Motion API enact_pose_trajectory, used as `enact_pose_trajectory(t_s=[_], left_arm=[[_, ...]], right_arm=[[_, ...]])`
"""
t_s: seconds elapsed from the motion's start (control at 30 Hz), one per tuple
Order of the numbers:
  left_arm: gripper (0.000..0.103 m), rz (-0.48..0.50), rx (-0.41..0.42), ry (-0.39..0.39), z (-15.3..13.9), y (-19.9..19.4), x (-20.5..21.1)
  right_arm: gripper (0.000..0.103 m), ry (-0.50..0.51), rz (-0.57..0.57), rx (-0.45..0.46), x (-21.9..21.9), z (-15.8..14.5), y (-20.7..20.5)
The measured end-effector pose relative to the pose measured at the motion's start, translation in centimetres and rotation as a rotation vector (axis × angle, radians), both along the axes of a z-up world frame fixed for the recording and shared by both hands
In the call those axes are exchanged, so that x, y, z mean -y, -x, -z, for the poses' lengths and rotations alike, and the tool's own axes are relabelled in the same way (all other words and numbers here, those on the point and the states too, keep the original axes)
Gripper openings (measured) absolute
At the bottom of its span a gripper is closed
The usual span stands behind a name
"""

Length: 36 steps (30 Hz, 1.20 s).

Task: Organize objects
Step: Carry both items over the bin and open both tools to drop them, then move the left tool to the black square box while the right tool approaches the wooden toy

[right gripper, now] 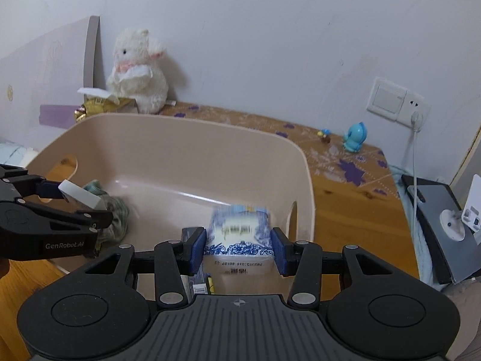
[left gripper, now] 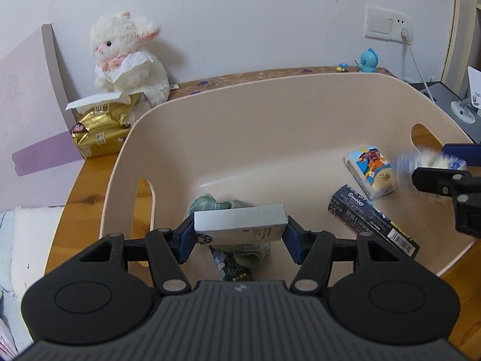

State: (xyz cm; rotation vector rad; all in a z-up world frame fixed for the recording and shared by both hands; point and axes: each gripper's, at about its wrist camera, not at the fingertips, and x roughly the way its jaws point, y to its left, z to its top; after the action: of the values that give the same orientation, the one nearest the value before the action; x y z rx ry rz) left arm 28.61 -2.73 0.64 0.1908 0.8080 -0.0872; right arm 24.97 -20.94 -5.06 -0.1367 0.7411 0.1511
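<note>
A beige plastic basket (left gripper: 270,102) stands on the wooden table, also in the right wrist view (right gripper: 186,138). My left gripper (left gripper: 239,237) is shut on a grey-white flat box (left gripper: 240,219) and holds it above the basket's left part, over a green cloth (left gripper: 210,204). My right gripper (right gripper: 239,249) is shut on a blue-and-white tissue pack (right gripper: 239,234) above the basket's right side. In the basket lie a colourful tissue pack (left gripper: 371,170) and a dark long box (left gripper: 372,221). The left gripper with its box shows in the right wrist view (right gripper: 79,201).
A white plush bunny (left gripper: 129,57) and a gold packet (left gripper: 102,126) sit behind the basket at the left. A blue figurine (right gripper: 356,137) stands by the wall socket (right gripper: 396,102) and its cable. A dark tablet (right gripper: 433,210) lies at the right.
</note>
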Motion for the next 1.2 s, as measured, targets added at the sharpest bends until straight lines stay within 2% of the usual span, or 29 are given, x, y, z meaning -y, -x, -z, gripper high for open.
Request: enact_pose_trajectory(t_s=[0.03, 0.07, 0.13, 0.2, 0.23, 0.3, 0.37, 0.43, 0.5, 0.57, 0.63, 0.87, 1.2], left_arm=[[0.062, -0.001, 0.002, -0.003, 0.0, 0.1, 0.0], [0.062, -0.001, 0.005, -0.005, 0.0, 0.1, 0.0], [0.065, -0.002, 0.013, -0.009, 0.0, 0.3, 0.0], [0.068, 0.000, 0.025, -0.001, -0.3, 0.5, 0.0], [0.070, 0.005, 0.032, 0.007, -0.5, 0.7, 0.0], [0.083, 0.002, 0.053, 0.013, -1.0, 1.2, 0.0], [0.090, 0.001, 0.090, 0.017, -1.7, 1.9, 0.0], [0.091, 0.007, 0.110, 0.017, -2.5, 2.6, 0.1], [0.091, 0.015, 0.128, 0.015, -3.2, 3.4, 0.1], [0.093, 0.023, 0.149, 0.011, -3.8, 4.4, 0.1], [0.098, 0.032, 0.174, 0.004, -4.4, 5.7, 0.0], [0.098, 0.037, 0.213, 0.020, -5.5, 10.3, -0.7], [0.098, 0.052, 0.209, 0.000, -4.3, 15.6, -0.5]], right_arm=[[0.043, -0.002, -0.002, -0.002, 0.0, 0.1, -0.1], [0.052, -0.001, -0.003, -0.001, 0.0, 0.2, -0.1], [0.054, 0.002, -0.005, 0.006, -0.1, 0.1, 0.0], [0.066, 0.003, -0.007, 0.017, -0.2, -0.1, 0.4], [0.069, 0.002, -0.008, 0.024, -0.2, -0.2, 0.6], [0.078, -0.006, -0.007, 0.047, -0.1, -0.7, 1.3], [0.080, -0.018, -0.005, 0.072, 0.1, -1.4, 2.0], [0.087, -0.025, 0.001, 0.095, 0.4, -2.2, 2.7], [0.098, -0.037, 0.011, 0.125, 0.7, -3.0, 3.7], [0.103, -0.051, 0.015, 0.154, 1.2, -3.8, 4.7], [0.103, -0.059, 0.012, 0.175, 1.7, -4.5, 5.8], [0.103, -0.063, 0.005, 0.209, 2.6, -5.1, 9.9], [0.103, -0.043, -0.008, 0.173, 2.5, -3.0, 14.3]])
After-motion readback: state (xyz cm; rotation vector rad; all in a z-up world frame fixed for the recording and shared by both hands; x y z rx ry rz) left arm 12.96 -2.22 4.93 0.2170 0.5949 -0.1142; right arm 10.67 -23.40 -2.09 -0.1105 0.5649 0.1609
